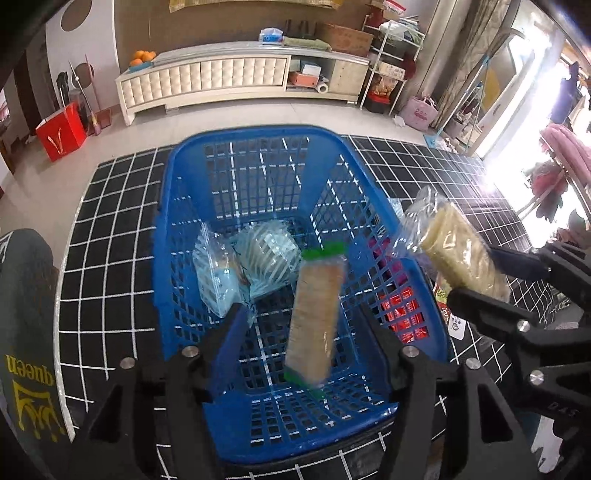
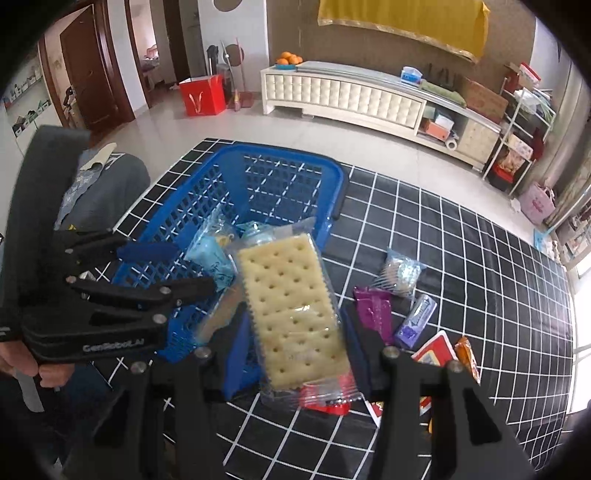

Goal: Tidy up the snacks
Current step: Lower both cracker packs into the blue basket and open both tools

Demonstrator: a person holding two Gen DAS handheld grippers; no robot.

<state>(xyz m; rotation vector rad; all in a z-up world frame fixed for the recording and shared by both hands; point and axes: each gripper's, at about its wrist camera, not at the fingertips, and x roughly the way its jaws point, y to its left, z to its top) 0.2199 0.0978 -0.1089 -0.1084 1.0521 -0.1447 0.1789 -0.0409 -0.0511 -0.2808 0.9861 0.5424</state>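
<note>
**Surroundings: items outside the task**

A black cloth with a white grid covers the work surface. Beyond it lies a pale tiled floor. A long cream cabinet with a padded front stands against the brown wall, bearing a plate of oranges at one end and a blue tissue box further along. A red gift bag sits on the floor near a dark wooden door. A yellow cloth hangs on the wall. A pink bag rests beside a wire shelf rack.

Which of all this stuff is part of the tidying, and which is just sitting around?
Part of the job:
blue basket
cracker pack
green-ended cracker pack
loose snacks

Just lying about:
red bag
oranges
white cabinet
</note>
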